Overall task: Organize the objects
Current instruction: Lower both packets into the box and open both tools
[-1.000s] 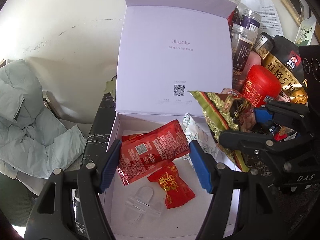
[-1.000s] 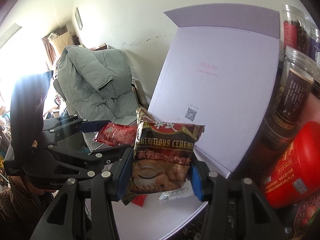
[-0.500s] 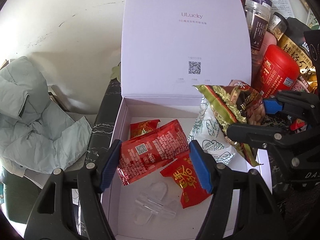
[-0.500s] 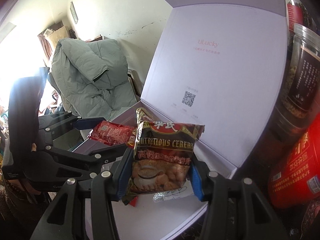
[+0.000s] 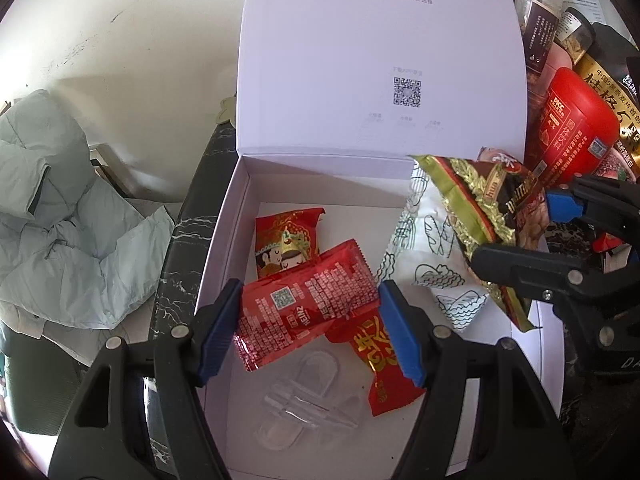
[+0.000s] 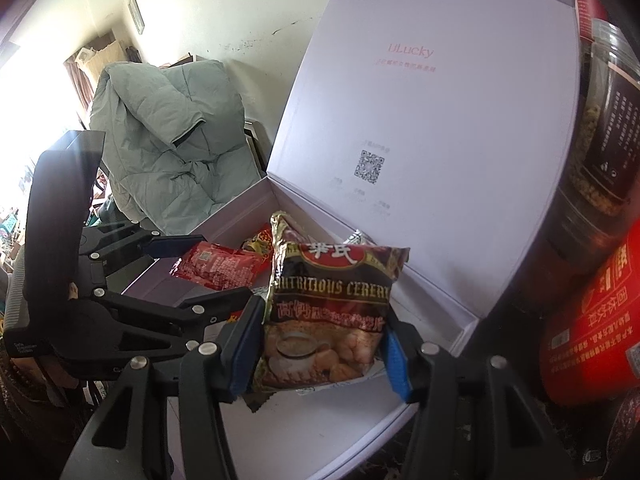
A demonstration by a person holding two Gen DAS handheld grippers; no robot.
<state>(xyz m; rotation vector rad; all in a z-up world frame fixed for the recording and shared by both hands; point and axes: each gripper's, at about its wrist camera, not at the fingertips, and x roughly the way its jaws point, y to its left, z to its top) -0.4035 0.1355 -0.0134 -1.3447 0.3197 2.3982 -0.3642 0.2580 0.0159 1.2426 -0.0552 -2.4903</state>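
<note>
Both tongs hang low over the open white box (image 5: 224,240), each loaded. The left tongs (image 5: 310,326) are clamped on a red sachet (image 5: 304,312) just above the snacks lying inside. The right tongs (image 6: 322,346) have just been easing apart, yet the cereal packet (image 6: 328,312) sits between the pads. This looks like the drop-off step; next, release both into bare floor space, clear of the upright lid (image 5: 380,60) behind.

- Left gripper (image 5: 310,322) points steeply down, its blue pads clamped on the two ends of a red sachet (image 5: 304,308).
- Right gripper (image 6: 320,354), just right of the left one, also tilts down; its jaws have just been opening slightly, with a cereal packet (image 6: 328,312) between them.
</note>
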